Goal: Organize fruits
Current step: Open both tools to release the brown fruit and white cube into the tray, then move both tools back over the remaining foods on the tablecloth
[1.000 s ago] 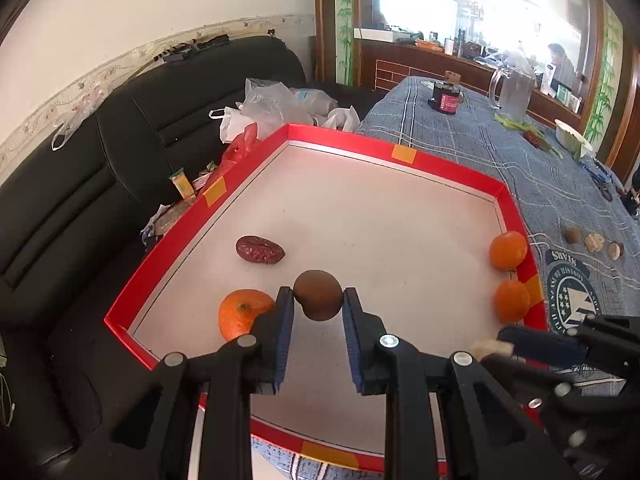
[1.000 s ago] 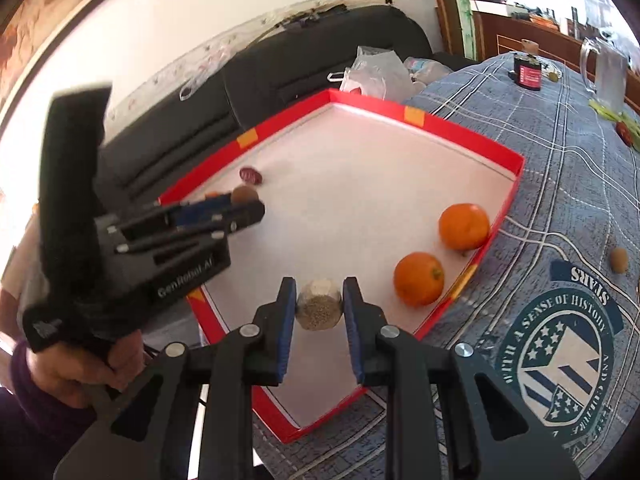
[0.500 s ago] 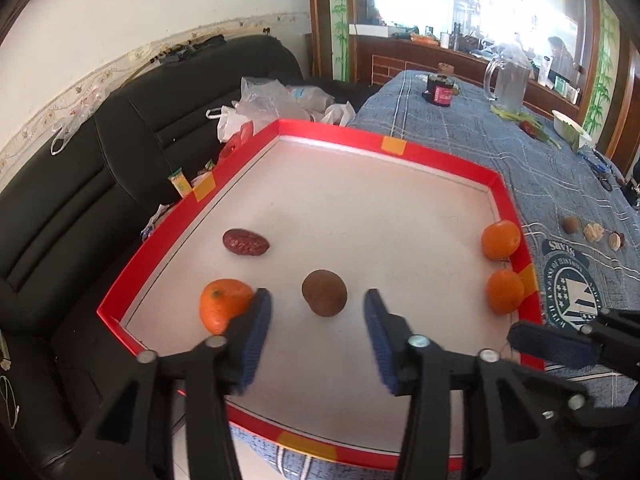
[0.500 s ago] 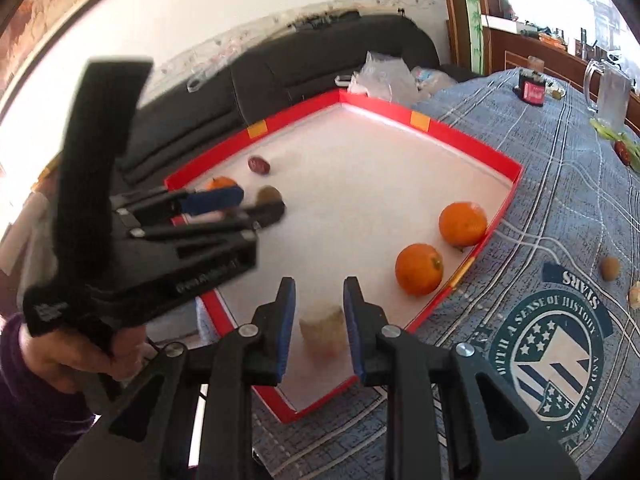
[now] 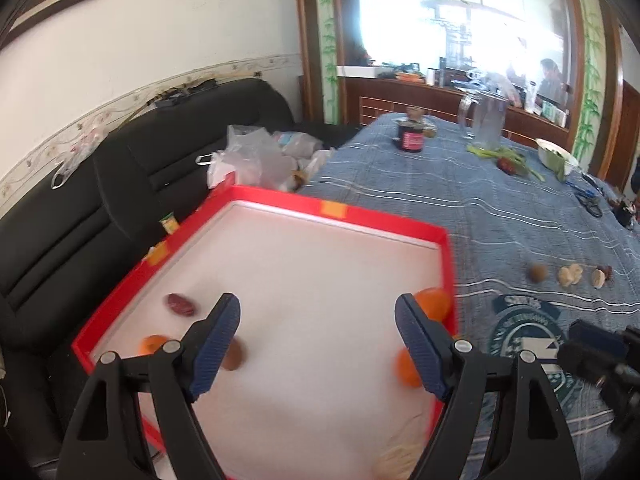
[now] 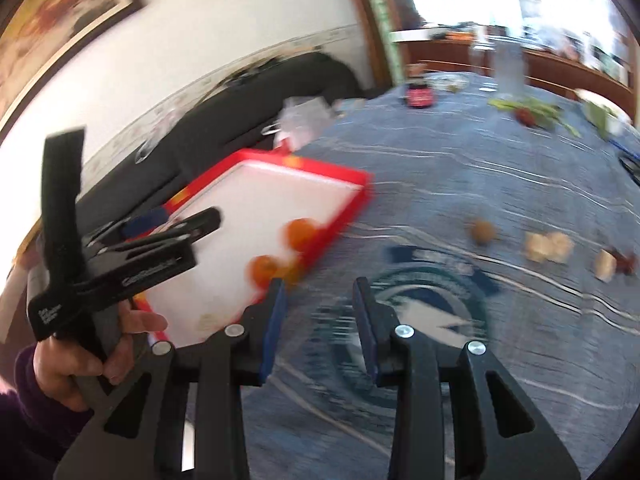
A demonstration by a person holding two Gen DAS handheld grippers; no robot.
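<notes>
Fruits on tablecloth [image 6: 500, 168] beside red tray [image 5: 384, 222]: brown round one [image 6: 483, 232], probably light and firm. Best pinched across its middle. Right gripper [image 6: 320, 312] and left gripper [image 5: 318, 344] both spread, empty.

A long table under a blue patterned cloth [image 5: 460, 208] carries a red-rimmed tray [image 5: 384, 228] at its near corner. Right of the tray lie a brown round fruit [image 5: 537, 272], a pale piece [image 5: 569, 274] and another [image 5: 599, 278]. Far beyond the tray stand a dark jar [image 5: 411, 139] and a clear jug [image 5: 485, 125].
</notes>
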